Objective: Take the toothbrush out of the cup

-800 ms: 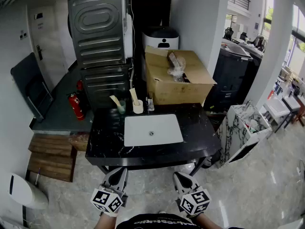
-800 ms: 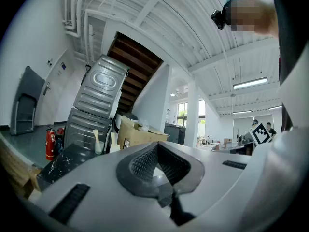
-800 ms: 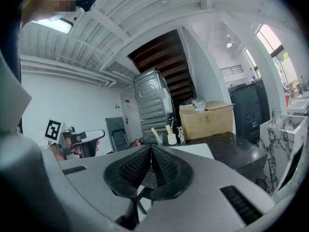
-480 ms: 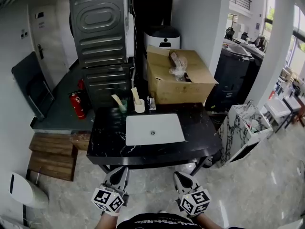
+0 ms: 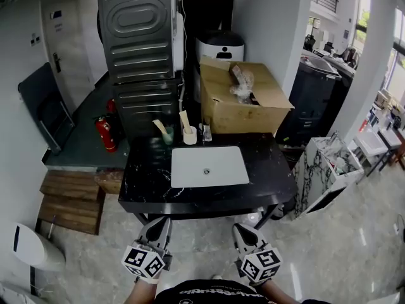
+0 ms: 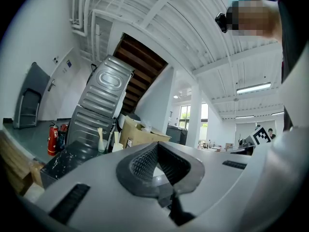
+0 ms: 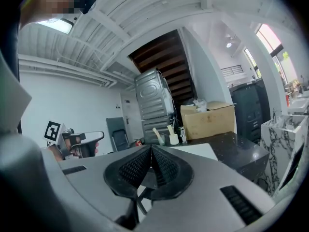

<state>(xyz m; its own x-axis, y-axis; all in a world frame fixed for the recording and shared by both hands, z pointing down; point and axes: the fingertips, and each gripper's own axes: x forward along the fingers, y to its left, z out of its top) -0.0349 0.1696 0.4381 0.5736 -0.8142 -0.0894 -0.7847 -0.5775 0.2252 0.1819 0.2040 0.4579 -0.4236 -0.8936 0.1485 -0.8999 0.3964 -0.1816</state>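
Note:
Two cups stand at the back of the black marble counter (image 5: 142, 182). A greenish glass cup (image 5: 168, 137) holds a pale toothbrush (image 5: 159, 126). Beside it a cream cup (image 5: 190, 136) holds another pale toothbrush (image 5: 185, 120). Both cups show far off in the left gripper view (image 6: 100, 144) and in the right gripper view (image 7: 174, 139). My left gripper (image 5: 160, 221) and right gripper (image 5: 241, 229) hover low in the head view, well short of the counter's front edge. Both are shut with nothing between the jaws: left (image 6: 155, 146), right (image 7: 150, 149).
A white sink basin (image 5: 183, 176) is set in the counter. Behind it stand a small bottle (image 5: 204, 132), an open cardboard box (image 5: 243, 100) and a grey metal appliance (image 5: 139, 49). A red fire extinguisher (image 5: 105, 133) stands at the left, a marbled stand (image 5: 323, 170) at the right.
The counter and its cups have shifted slightly right and down in the head view. Both grippers hold the same low spots, still shut.

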